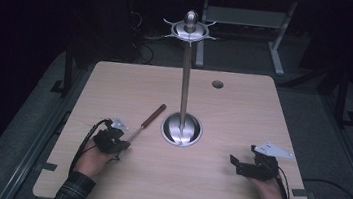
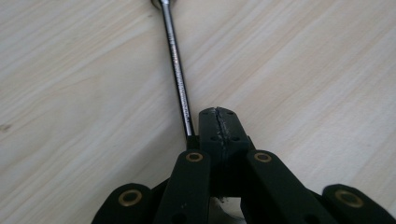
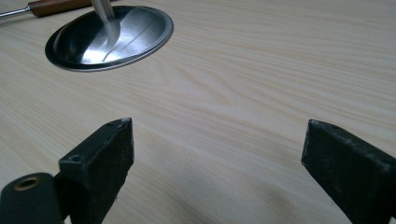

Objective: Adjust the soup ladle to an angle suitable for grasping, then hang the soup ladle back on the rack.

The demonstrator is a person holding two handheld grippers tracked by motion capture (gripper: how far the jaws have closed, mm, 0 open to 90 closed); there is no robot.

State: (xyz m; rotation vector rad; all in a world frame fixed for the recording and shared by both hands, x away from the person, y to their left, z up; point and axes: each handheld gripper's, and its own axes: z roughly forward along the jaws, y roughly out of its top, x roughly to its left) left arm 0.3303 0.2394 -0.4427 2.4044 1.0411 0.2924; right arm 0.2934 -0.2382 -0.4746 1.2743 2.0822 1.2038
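A tool with a brown wooden handle [image 1: 154,115] and a thin metal shaft [image 2: 177,70] lies on the wooden table [image 1: 243,112], left of a metal stand. The stand has a round base [image 1: 181,129], a tall pole [image 1: 185,80] and a hooked crown [image 1: 190,29]. My left gripper [image 1: 124,146] sits at the shaft's near end. In the left gripper view its jaws [image 2: 218,123] are shut pad to pad, and the shaft meets the left jaw's outer side. My right gripper [image 1: 235,165] rests at the table's right, open [image 3: 217,149] over bare wood, pointing toward the base [image 3: 109,37].
A round cable hole [image 1: 218,84] sits at the table's far edge. Dark floor, table legs and cables surround the table. The tool's handle [image 3: 56,6] lies just beyond the stand base in the right gripper view.
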